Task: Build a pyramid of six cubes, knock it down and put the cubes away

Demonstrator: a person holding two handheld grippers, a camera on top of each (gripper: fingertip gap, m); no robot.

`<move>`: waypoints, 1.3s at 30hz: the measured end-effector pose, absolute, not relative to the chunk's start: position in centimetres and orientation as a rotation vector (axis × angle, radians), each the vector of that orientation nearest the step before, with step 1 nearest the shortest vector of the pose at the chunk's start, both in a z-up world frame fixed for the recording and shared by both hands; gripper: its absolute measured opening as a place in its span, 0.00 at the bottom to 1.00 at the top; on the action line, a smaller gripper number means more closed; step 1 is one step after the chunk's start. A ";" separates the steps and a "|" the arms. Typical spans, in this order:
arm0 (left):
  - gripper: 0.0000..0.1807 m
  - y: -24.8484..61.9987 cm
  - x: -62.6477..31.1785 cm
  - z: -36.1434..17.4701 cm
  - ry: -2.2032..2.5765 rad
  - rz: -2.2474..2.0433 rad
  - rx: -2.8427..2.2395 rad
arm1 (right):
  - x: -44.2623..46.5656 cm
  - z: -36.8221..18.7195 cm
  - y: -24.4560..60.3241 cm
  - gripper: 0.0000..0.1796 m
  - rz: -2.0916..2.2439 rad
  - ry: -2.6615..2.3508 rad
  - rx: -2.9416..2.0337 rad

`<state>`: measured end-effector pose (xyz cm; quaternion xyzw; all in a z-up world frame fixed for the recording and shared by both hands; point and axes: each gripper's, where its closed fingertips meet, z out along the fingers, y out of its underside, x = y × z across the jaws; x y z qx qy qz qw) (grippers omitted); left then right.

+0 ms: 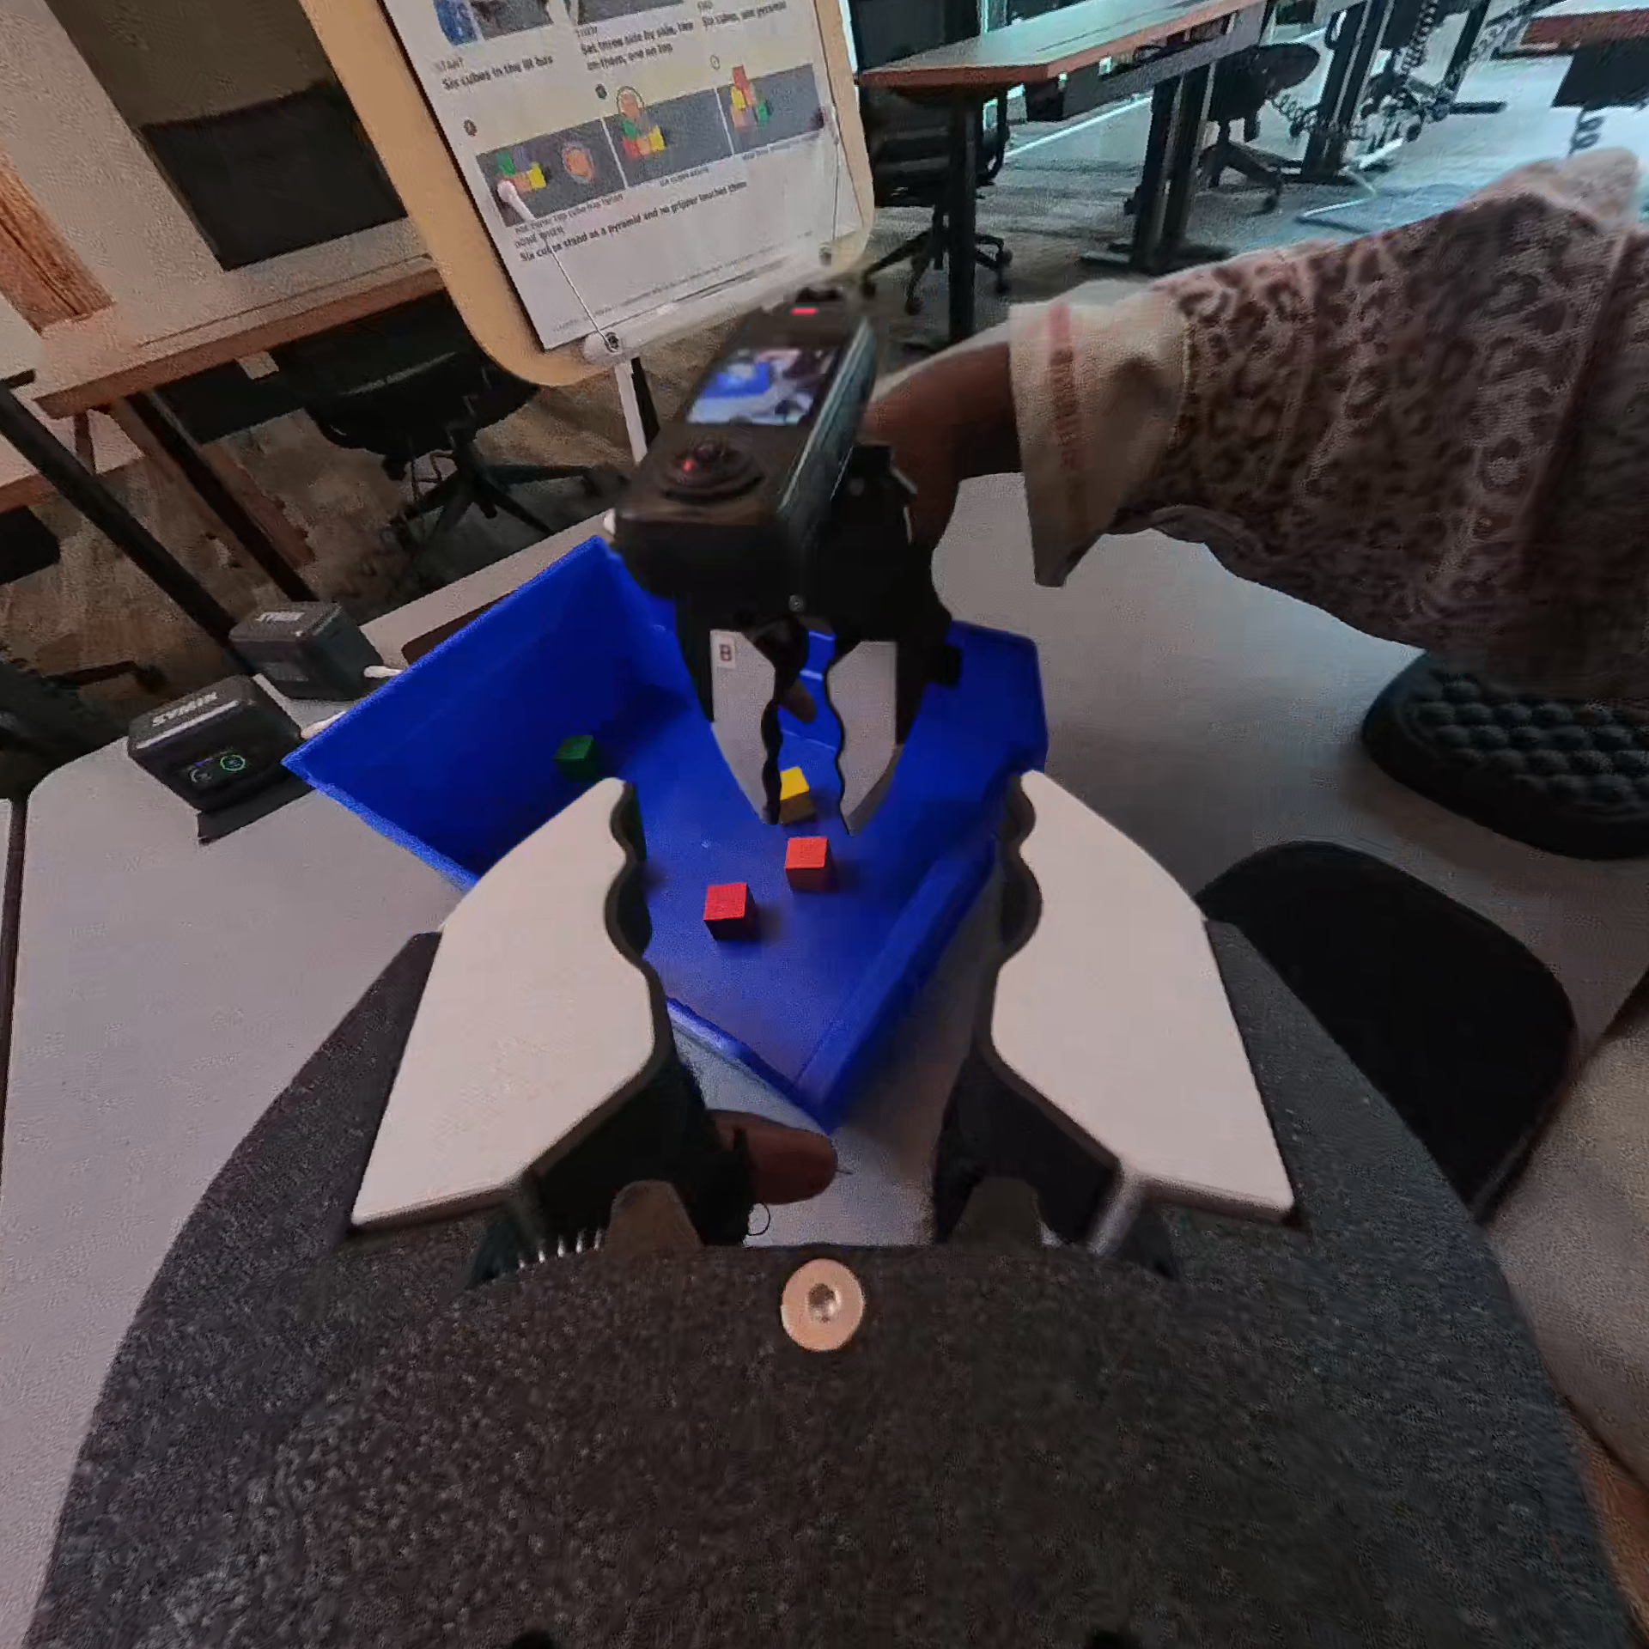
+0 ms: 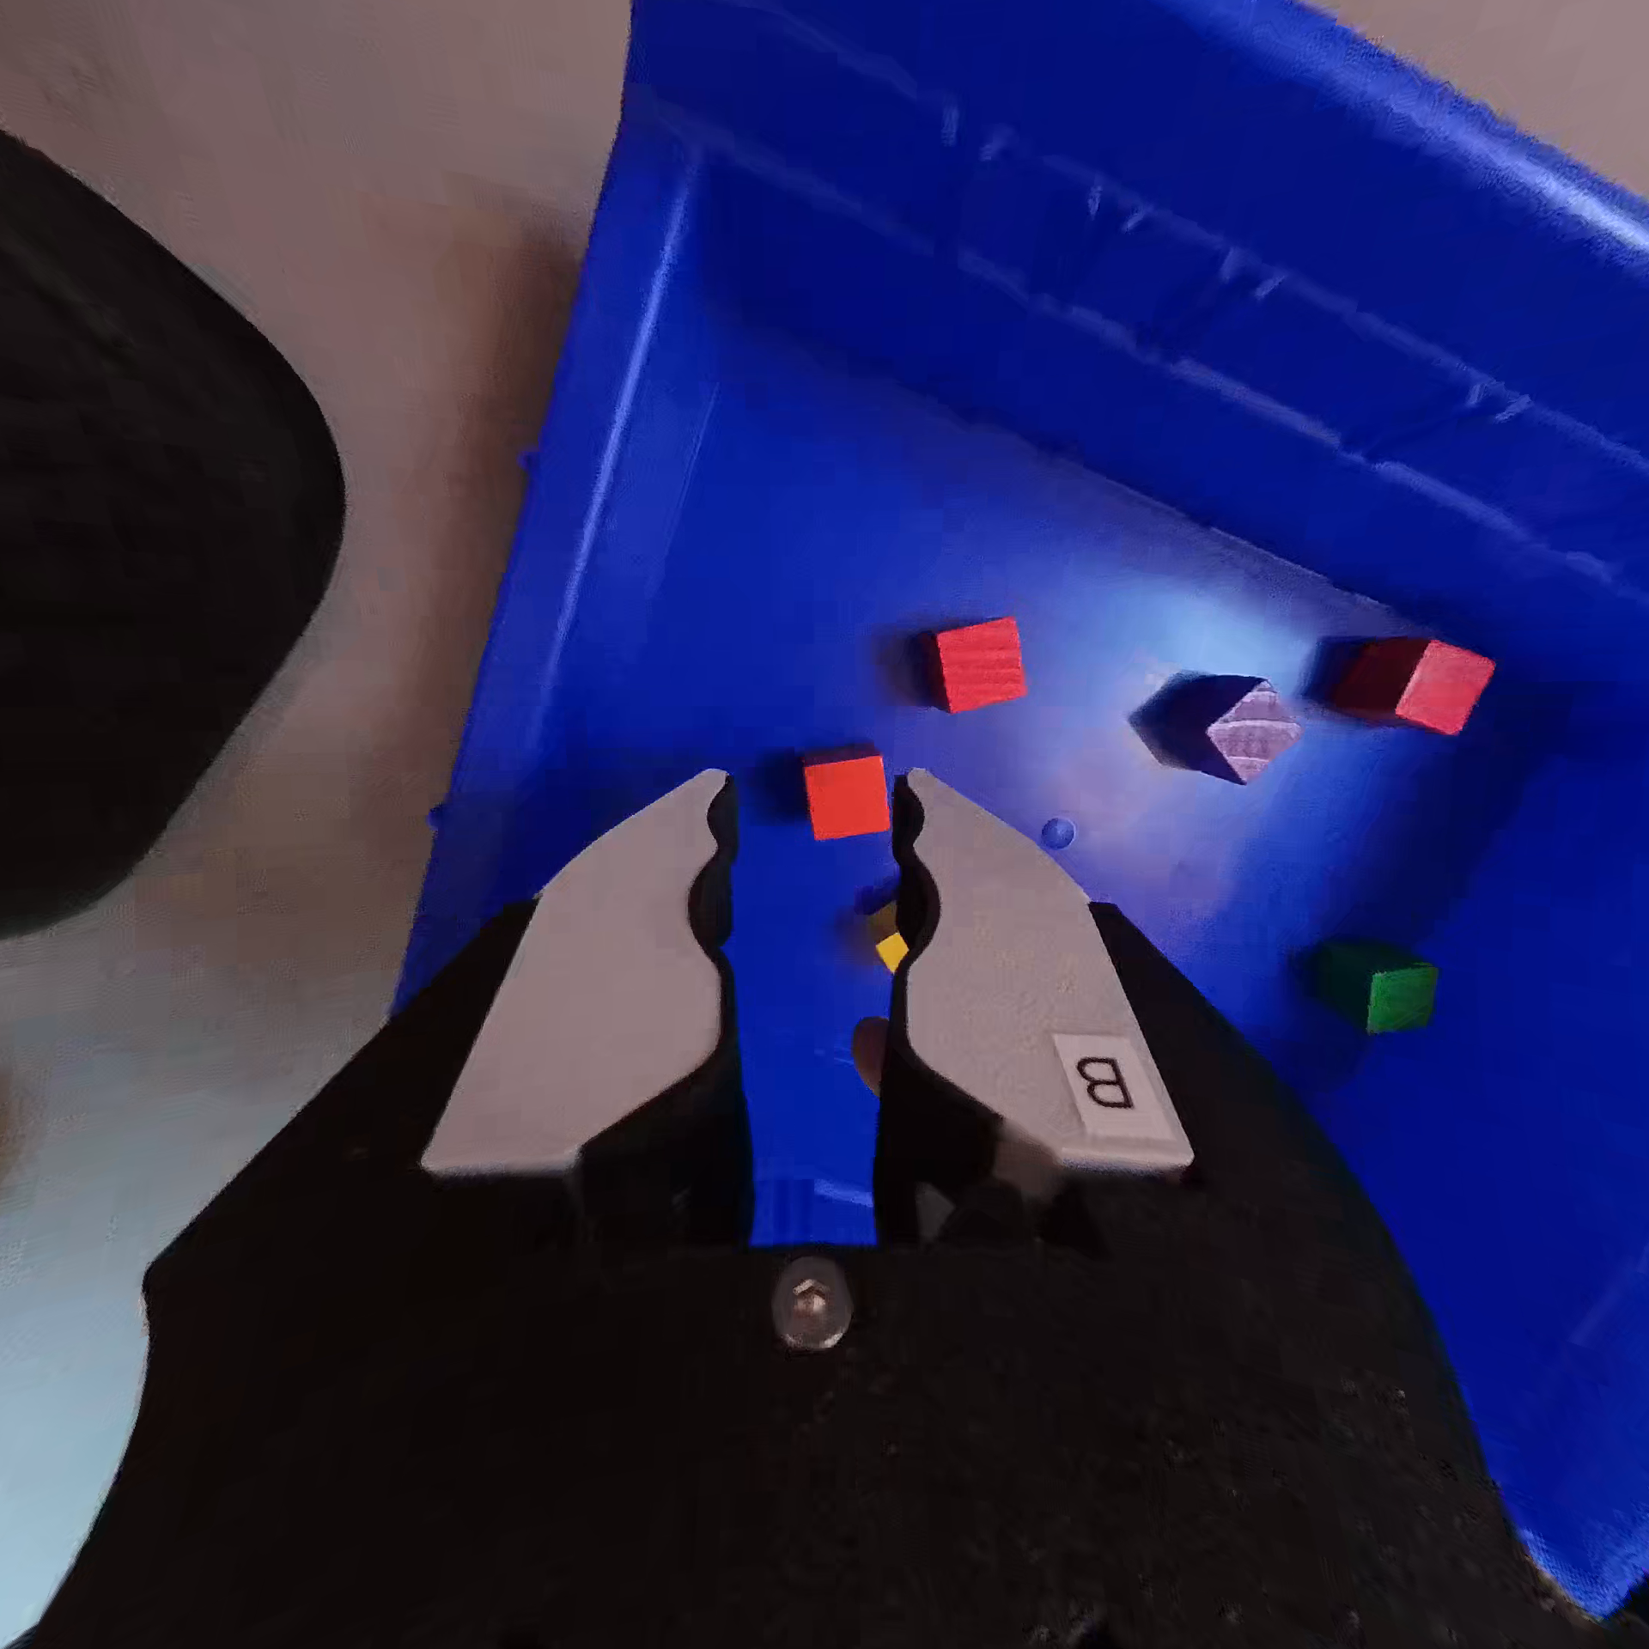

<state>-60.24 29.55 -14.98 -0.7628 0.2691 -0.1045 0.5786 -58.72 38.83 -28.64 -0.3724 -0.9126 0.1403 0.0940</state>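
A blue bin (image 1: 464,714) stands on the grey table, and several cubes lie on its floor. The left wrist view shows a green cube (image 1: 575,757), a yellow cube (image 1: 794,790), an orange-red cube (image 1: 807,861) and a red cube (image 1: 727,910). My left gripper (image 1: 816,785) is open and empty, above the bin's near corner. My right gripper (image 1: 807,816) reaches down into the bin. In its own view the right gripper (image 2: 810,785) is open and empty. Beyond it lie the orange-red cube (image 2: 846,794), two red cubes (image 2: 973,665) (image 2: 1414,683), a blue cube (image 2: 1222,727), the green cube (image 2: 1379,986) and the yellow cube (image 2: 888,937), half hidden by one finger.
The bin's wall (image 2: 1160,312) rises behind the cubes. A black pad (image 1: 1392,1008) lies right of the bin, with a black dimpled object (image 1: 1517,758) behind it. Two battery packs (image 1: 214,741) sit at the table's left edge. An instruction board (image 1: 642,161) stands behind. A patterned sleeve (image 1: 1383,401) comes in from the right. The tips of one gripper are about 15 centimetres away from the tips of the other. My right tips are roughly 4 centimetres from the red cube (image 1: 727,910).
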 end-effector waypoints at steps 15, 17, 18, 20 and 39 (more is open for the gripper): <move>0.40 30.0 -59.8 -14.7 0.689 -0.274 -1.719 | -52.3 -21.0 39.7 0.12 0.266 -2.420 -1.356; 0.39 30.1 -58.6 -14.6 0.725 -0.289 -1.707 | -48.0 -20.1 39.3 0.12 0.267 -2.347 -1.489; 0.39 30.0 -57.9 -14.6 0.751 -0.303 -1.706 | -45.8 -20.4 39.3 0.12 0.242 -2.318 -1.560; 0.39 30.1 -56.7 -14.9 0.795 -0.311 -1.715 | -41.6 -22.4 38.7 0.12 0.190 -2.302 -1.683; 0.25 31.6 -51.5 -19.6 0.892 -0.295 -2.010 | -31.5 -32.9 38.7 0.12 0.152 -2.233 -2.010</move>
